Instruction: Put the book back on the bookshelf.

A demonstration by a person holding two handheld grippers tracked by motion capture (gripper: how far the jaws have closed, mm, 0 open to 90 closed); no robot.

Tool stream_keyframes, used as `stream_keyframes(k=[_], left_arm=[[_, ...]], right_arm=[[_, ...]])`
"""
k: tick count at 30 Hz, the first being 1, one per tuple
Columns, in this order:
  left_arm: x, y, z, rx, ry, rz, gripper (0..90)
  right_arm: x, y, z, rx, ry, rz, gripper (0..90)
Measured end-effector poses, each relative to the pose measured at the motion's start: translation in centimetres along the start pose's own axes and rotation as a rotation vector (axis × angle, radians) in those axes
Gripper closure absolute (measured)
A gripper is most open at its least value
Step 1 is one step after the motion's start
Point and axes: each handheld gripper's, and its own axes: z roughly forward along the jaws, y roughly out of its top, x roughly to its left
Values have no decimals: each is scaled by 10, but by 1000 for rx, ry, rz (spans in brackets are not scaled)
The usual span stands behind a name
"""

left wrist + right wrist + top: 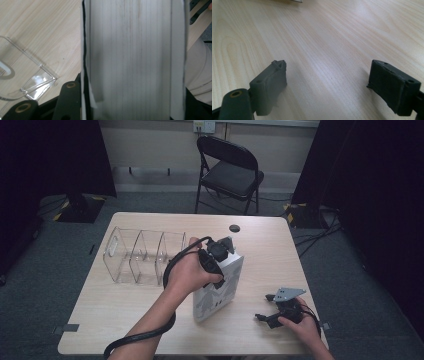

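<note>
The left tool [220,254] grips the top of an upright white box [216,292] standing mid-tabletop [125,315] just beside a clear plastic organizer [142,255], while the right tool [266,309] rests released, its jaws spread, near the tabletop's right edge.

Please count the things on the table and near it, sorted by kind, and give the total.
Handheld two-jaw grippers: 2, the left gripper and the right gripper
Thick white books standing upright, clamped by the left gripper: 1
Clear plastic organisers with dividers: 1
Black folding chairs behind the table: 1
Small black round discs on the table: 1
Total: 6
</note>
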Motion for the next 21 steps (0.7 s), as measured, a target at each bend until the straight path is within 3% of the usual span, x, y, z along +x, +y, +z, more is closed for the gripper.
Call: stream_keyframes(k=[10,11,21], left_arm=[[8,-7,-10,17,6,-21,526],[8,-8,-10,7,7,-37,526],[13,-17,-16,-9,22,-43,526]], right_arm=[[0,0,0,0,0,2,136],[0,0,0,-1,0,1,136],[0,0,0,-1,0,1,136]])
